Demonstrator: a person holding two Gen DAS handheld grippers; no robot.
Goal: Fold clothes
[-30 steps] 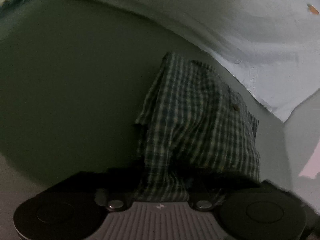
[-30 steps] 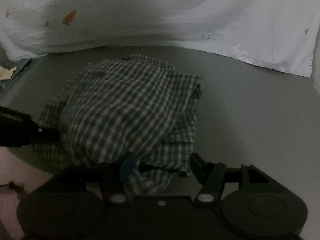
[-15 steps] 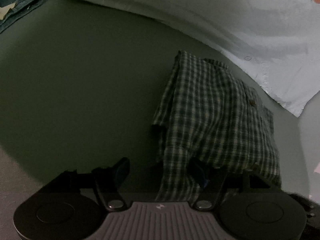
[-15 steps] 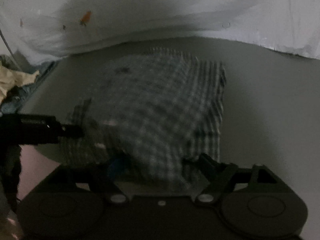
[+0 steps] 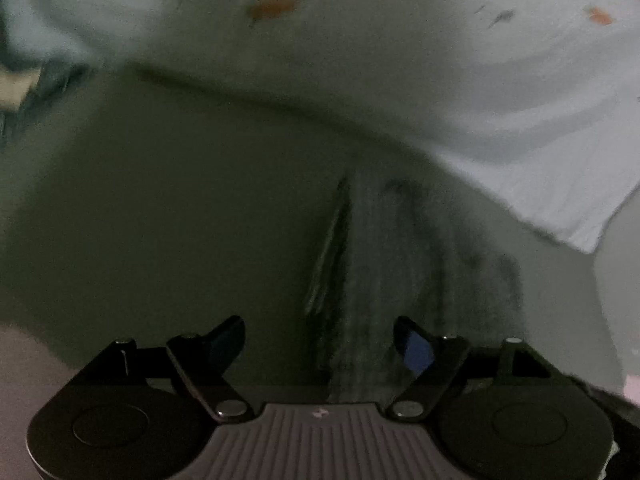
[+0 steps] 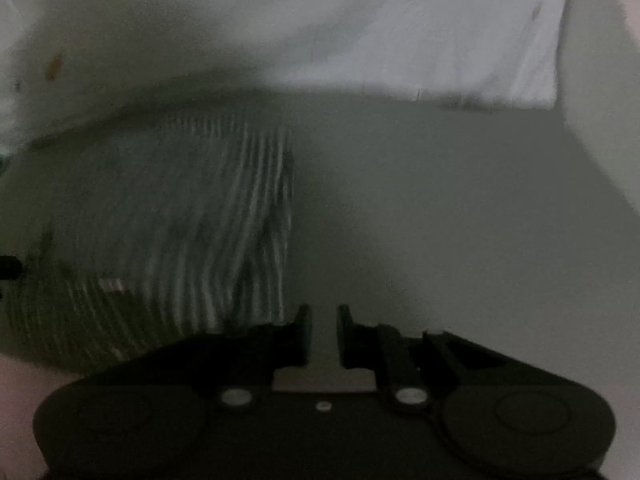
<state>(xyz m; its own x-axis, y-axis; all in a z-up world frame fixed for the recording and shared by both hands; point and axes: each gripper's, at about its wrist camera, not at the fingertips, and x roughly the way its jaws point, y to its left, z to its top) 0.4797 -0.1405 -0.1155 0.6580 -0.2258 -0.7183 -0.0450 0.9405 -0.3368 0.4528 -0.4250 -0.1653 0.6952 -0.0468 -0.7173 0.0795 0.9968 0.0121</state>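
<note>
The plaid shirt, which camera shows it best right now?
The right wrist view: the plaid shirt fills the left half there, its stripes and right edge readable despite blur. The left wrist view shows it as a dark smear between the open fingers, pattern lost.

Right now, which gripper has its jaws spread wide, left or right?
The left gripper: its jaws have just been opening and stand wide, above the plaid shirt. The right gripper has been closing to a narrow slit, nothing between, beside the shirt.
</note>
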